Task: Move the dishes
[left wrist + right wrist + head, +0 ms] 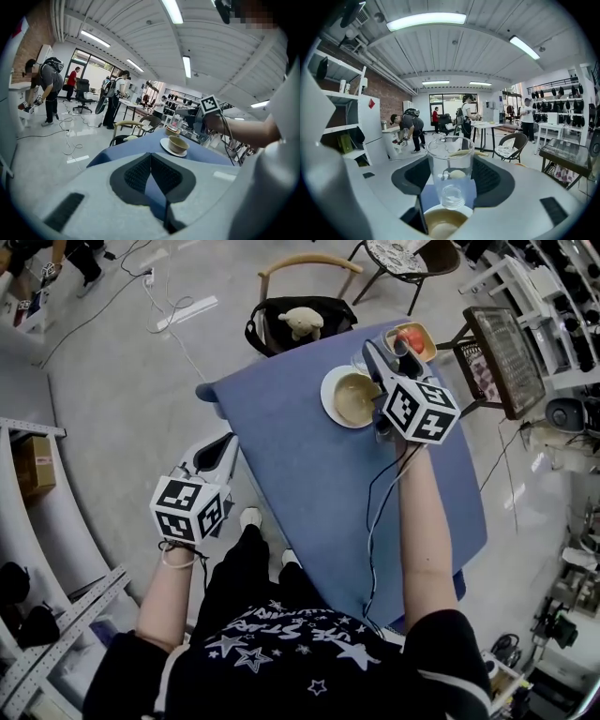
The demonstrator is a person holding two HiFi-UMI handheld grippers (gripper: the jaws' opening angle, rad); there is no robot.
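Note:
A tan bowl (355,397) sits on a white plate (329,399) at the far end of the blue table (309,484). My right gripper (373,354) hovers just beyond the bowl, shut on a clear empty glass (450,171) held upright between its pads. Below the glass, the right gripper view shows the bowl (440,226) and the plate's rim. My left gripper (225,442) hangs off the table's left edge over the floor, shut and empty, its fingertips touching. In the left gripper view (150,159), the bowl (178,144) stands far ahead of it.
A small dish with something red (413,337) is at the table's far corner. Behind the table stands a wooden chair holding a black bag and a plush toy (301,322). A mesh rack (506,357) is to the right and grey shelving (37,521) to the left. People work far off.

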